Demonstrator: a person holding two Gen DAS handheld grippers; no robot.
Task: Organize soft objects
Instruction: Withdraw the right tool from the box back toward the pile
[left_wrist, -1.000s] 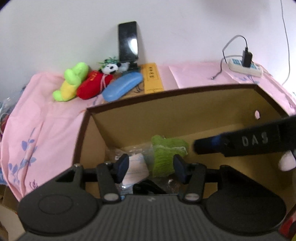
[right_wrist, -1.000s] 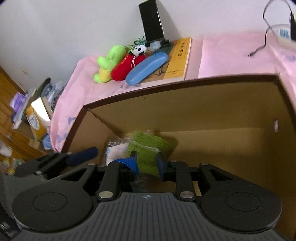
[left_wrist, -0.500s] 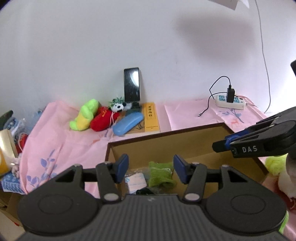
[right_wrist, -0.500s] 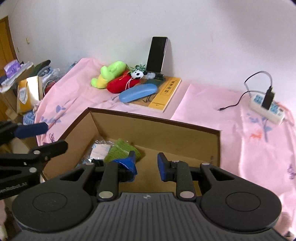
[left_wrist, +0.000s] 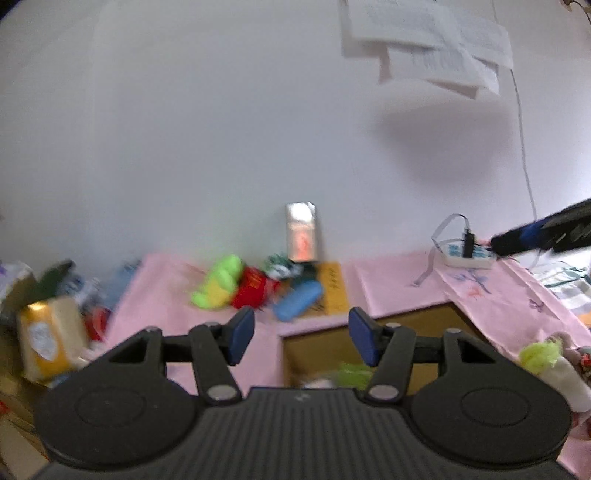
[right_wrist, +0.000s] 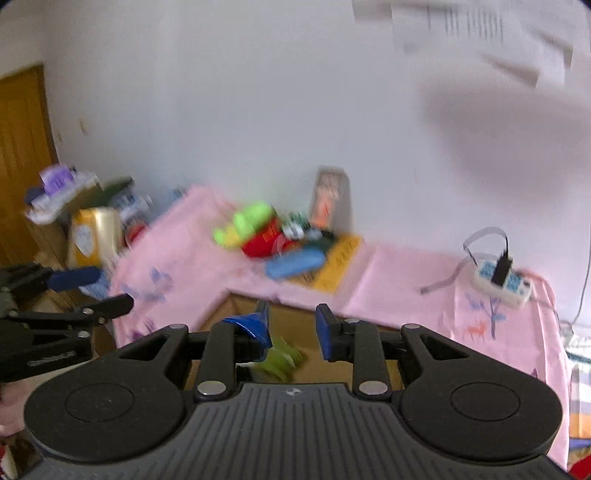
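Pink cloth (right_wrist: 399, 280) — phone (right_wrist: 328, 201), power strip (right_wrist: 502, 282) behind cardboard box (right_wrist: 221, 314).

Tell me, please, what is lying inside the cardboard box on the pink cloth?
Inside the cardboard box a green knitted piece lies on the floor at the left end. The right gripper's own body covers the near part of the box, so anything else there cannot be seen.

Matt brown cardboard box (right_wrist: 236, 314) — pink cloth cover (right_wrist: 406, 280) — fuzzy plush toys (left_wrist: 236, 288), glossy blue plastic case (right_wrist: 295, 262).
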